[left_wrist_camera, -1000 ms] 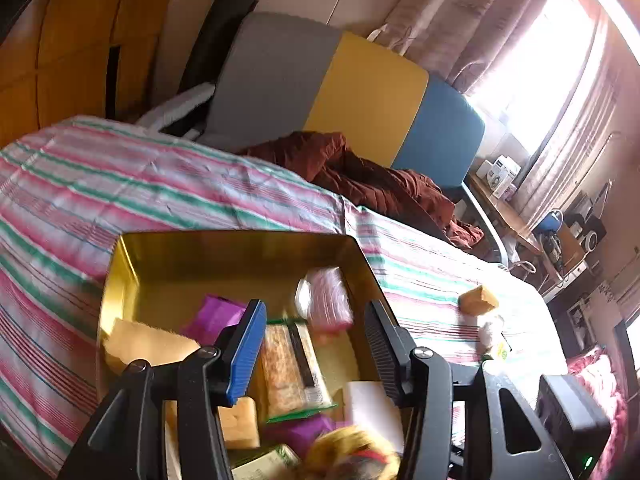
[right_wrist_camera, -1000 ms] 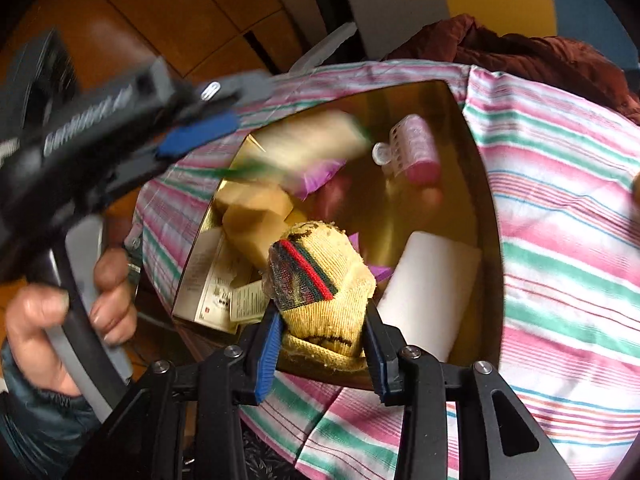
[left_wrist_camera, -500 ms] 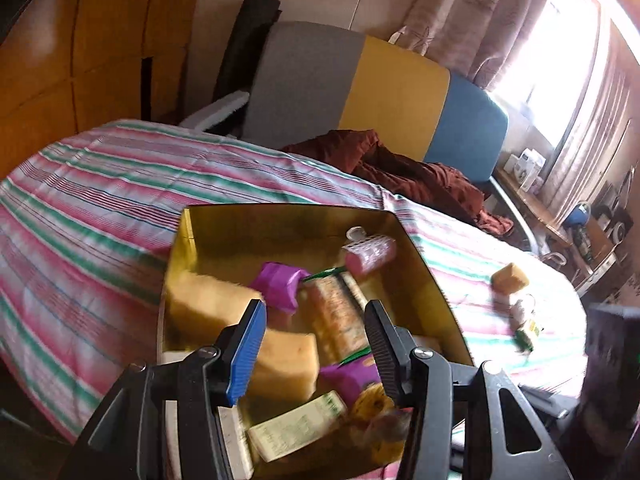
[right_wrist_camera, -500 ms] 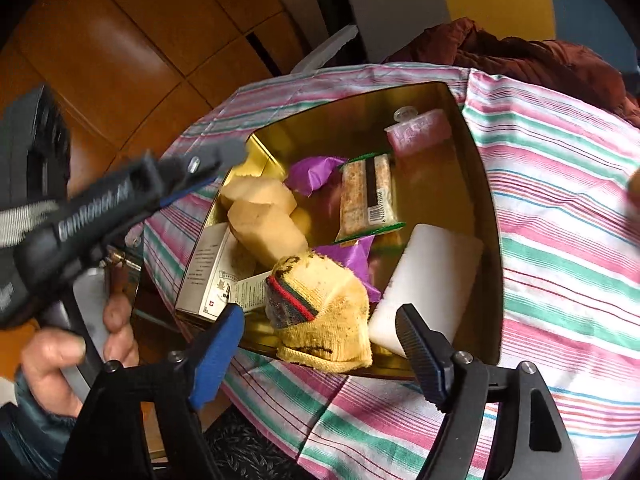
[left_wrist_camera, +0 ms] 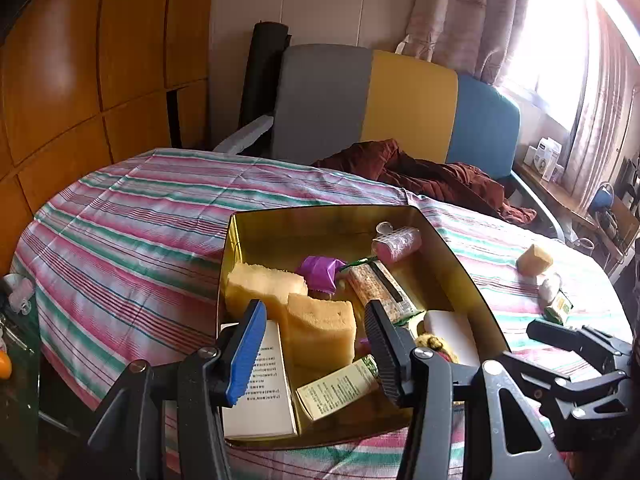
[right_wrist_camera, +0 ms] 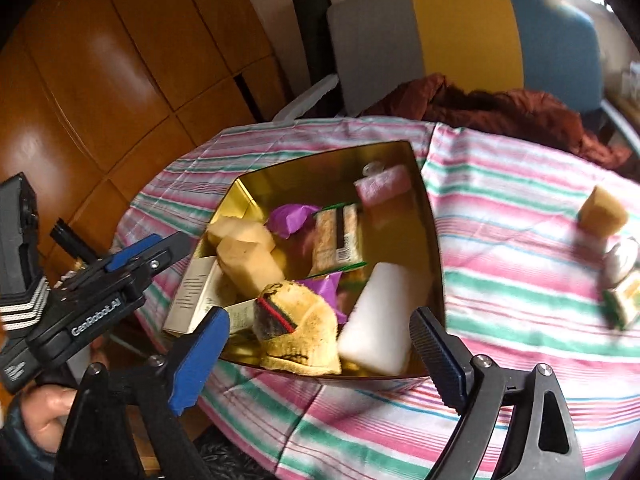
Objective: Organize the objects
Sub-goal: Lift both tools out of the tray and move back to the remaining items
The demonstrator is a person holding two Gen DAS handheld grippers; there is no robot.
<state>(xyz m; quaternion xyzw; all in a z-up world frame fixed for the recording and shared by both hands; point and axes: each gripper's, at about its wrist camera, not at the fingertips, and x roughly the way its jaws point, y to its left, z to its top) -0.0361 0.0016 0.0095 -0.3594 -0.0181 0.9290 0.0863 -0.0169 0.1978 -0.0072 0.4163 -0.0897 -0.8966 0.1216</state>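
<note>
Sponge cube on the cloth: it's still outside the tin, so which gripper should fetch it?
Probably right. The right gripper is opening, empty, on the sponge cube's side; the left gripper hovers over the tin.

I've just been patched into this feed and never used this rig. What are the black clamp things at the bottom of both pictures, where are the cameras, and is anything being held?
A person holds a two-finger clamp in each hand, each carrying a forward-looking camera. One picture looks past the left gripper, the other past the right gripper. Both look down at a gold tin on a striped tablecloth. In the tin lie sponges, a yellow sock, a white block and small packets. Nothing is held: the right jaws are opening and empty, the sock resting in the tin. A sponge cube sits outside on the cloth.
</note>
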